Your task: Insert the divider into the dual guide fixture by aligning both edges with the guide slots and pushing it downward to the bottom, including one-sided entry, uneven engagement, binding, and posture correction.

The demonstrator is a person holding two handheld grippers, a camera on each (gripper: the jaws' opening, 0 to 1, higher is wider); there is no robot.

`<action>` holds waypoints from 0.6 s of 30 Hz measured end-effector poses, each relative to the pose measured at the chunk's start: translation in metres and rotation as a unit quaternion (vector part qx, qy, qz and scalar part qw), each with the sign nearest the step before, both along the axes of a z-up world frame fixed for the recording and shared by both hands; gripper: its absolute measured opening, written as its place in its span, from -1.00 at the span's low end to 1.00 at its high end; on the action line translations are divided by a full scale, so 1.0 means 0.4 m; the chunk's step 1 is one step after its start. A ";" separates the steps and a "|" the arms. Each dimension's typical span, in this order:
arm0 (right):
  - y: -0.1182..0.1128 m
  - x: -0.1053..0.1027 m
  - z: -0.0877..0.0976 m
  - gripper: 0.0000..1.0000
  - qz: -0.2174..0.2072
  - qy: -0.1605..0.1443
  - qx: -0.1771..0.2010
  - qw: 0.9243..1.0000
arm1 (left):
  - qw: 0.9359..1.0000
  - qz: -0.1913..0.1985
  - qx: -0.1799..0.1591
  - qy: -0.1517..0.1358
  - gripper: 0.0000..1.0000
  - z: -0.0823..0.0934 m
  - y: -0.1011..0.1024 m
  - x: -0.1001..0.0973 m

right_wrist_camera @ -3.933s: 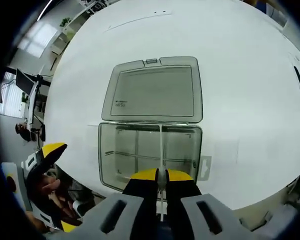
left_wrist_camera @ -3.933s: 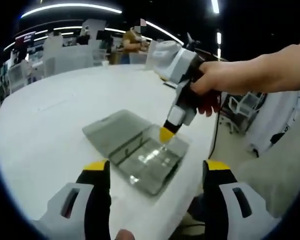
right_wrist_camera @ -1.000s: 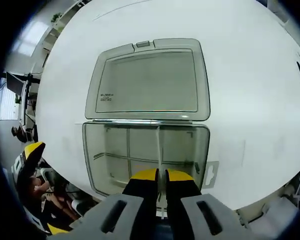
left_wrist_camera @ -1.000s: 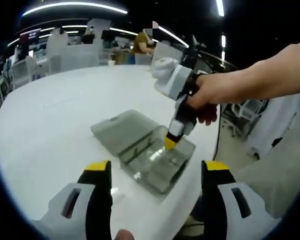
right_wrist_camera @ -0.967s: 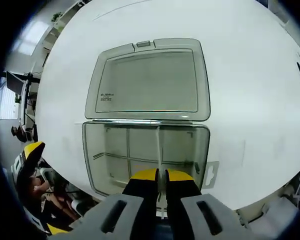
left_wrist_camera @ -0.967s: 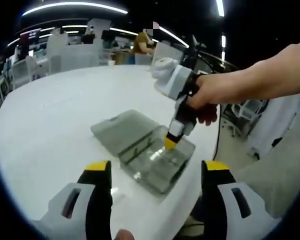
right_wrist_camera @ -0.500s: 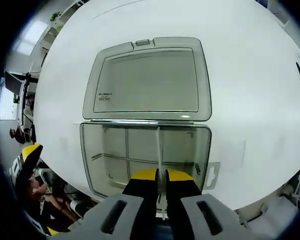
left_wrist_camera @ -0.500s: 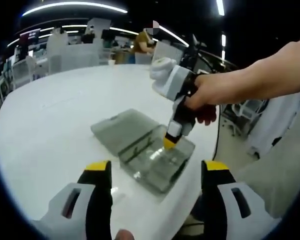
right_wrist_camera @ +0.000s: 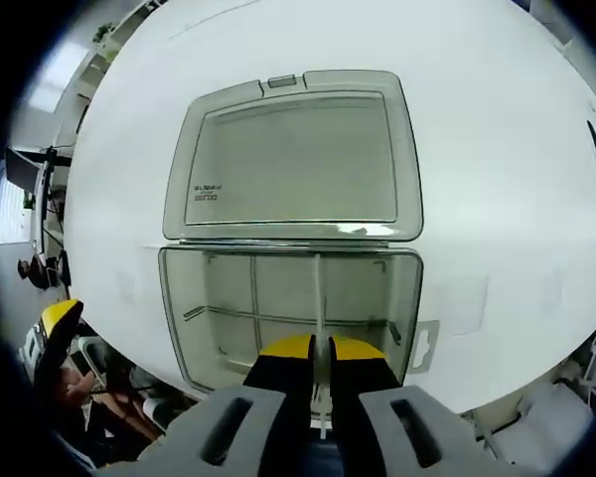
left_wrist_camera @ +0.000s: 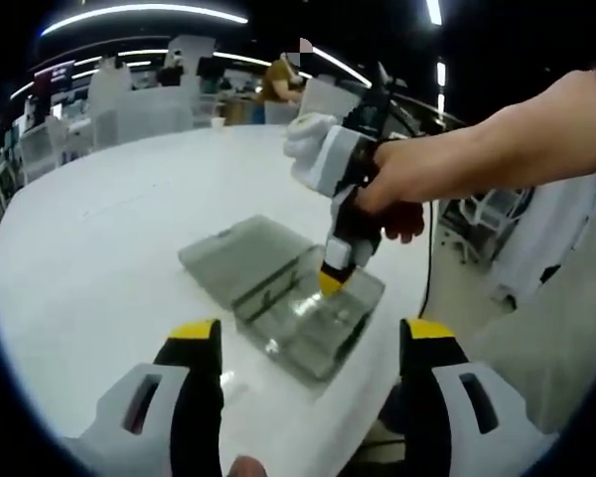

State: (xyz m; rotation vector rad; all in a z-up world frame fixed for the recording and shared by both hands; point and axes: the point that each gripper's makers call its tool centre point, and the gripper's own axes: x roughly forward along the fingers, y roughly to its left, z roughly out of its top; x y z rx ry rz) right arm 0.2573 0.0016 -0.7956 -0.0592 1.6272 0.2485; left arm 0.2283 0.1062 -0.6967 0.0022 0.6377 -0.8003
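Pinching the thin clear plastic divider (right_wrist_camera: 320, 298), the right gripper (right_wrist_camera: 319, 348) holds it upright inside the open smoky-grey plastic box (right_wrist_camera: 290, 303); pressing evenly should avoid binding. Left gripper (left_wrist_camera: 308, 343) hangs open nearby.

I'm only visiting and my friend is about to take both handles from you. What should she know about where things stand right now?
Right claw: shut on the thin clear plastic divider, held upright over the open translucent grey compartment box on the round white table.
Left claw: open, holding nothing, hanging back from the box.
The box's flat lid lies folded open on the table.
Done: divider lined up inside the box.
Left: whether it is fully down can't be judged; check both edges, press, release.
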 end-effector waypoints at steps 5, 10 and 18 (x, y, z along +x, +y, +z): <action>-0.004 -0.003 0.012 -1.00 -0.003 0.006 0.001 1.000 | 1.000 -0.004 0.004 0.000 0.41 0.004 -0.004 -0.001; -0.004 -0.006 0.019 -1.00 -0.004 0.010 0.002 1.000 | 1.000 -0.006 0.005 0.001 0.41 0.002 -0.011 -0.003; -0.004 -0.007 0.021 -1.00 -0.007 0.014 0.002 1.000 | 1.000 -0.008 0.005 0.000 0.40 0.004 -0.015 0.001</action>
